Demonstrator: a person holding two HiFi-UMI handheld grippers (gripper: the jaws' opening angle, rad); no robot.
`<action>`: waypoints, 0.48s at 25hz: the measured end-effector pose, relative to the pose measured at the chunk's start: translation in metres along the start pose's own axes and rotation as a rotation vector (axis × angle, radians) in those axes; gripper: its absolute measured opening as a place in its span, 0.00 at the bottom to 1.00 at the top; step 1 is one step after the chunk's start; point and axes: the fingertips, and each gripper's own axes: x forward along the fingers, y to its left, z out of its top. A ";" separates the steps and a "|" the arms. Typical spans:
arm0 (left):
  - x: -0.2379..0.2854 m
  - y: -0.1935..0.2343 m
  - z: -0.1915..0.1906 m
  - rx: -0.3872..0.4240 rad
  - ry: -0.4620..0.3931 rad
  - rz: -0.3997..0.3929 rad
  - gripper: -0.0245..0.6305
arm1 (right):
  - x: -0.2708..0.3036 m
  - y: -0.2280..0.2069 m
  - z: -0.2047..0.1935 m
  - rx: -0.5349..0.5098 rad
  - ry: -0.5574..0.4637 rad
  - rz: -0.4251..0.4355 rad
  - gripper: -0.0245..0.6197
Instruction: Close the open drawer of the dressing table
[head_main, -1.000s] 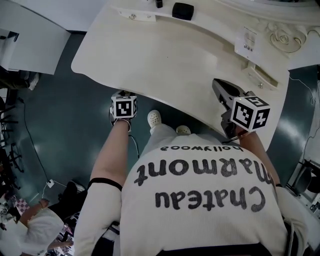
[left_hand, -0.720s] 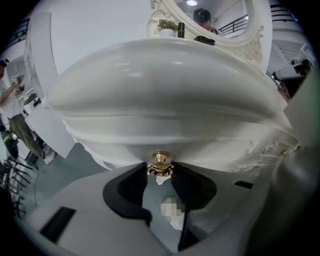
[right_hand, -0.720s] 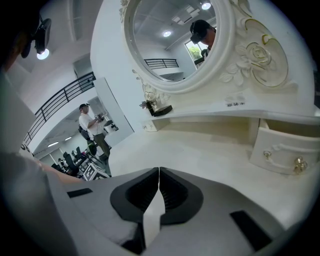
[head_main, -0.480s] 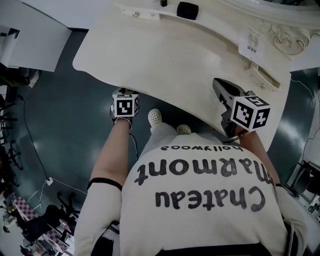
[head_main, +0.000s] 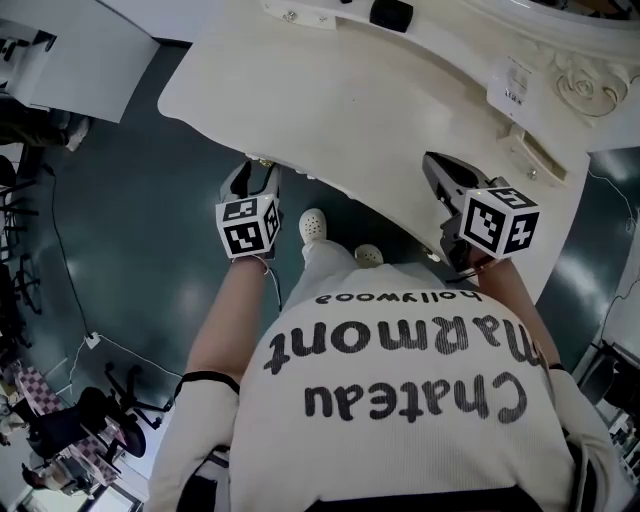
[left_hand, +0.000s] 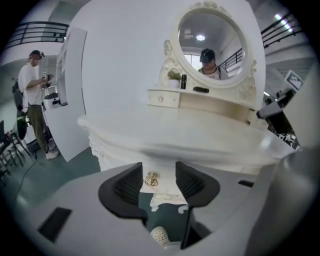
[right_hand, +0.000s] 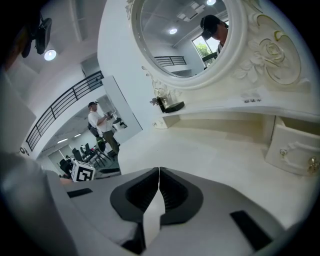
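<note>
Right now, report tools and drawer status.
Left tool just opening, gold handle between jaws, ungripped. Right tool shut, empty. Drawer looks closed. No obstruction seen.

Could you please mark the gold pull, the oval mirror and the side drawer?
gold pull (left_hand: 151, 179): left gripper view, centre.
oval mirror (left_hand: 214, 39): left gripper view, glass.
side drawer (right_hand: 292, 150): right gripper view, front.

Whole scene being lit bright and even from overhead. Ceiling light (right_hand: 50, 55) being blown out into glowing blob, more spots being bounced back in mirror (left_hand: 212, 45). Soft shadow being thrown under tabletop (head_main: 330, 110) onto dark floor (head_main: 130, 200), pretty murky there. Both gripper views being bent hard by fisheye, corners being blacked out. Tabletop edge being smeared by blur in left gripper view; left gripper (left_hand: 158, 175) itself being rendered soft.
</note>
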 end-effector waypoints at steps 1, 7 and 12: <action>-0.010 -0.005 0.010 -0.012 -0.043 0.001 0.32 | 0.001 0.003 0.000 -0.003 -0.002 0.011 0.08; -0.057 -0.047 0.067 -0.040 -0.227 -0.042 0.11 | 0.001 0.020 0.007 -0.035 -0.047 0.072 0.08; -0.094 -0.084 0.101 -0.072 -0.340 -0.090 0.06 | -0.008 0.034 0.019 -0.089 -0.130 0.091 0.08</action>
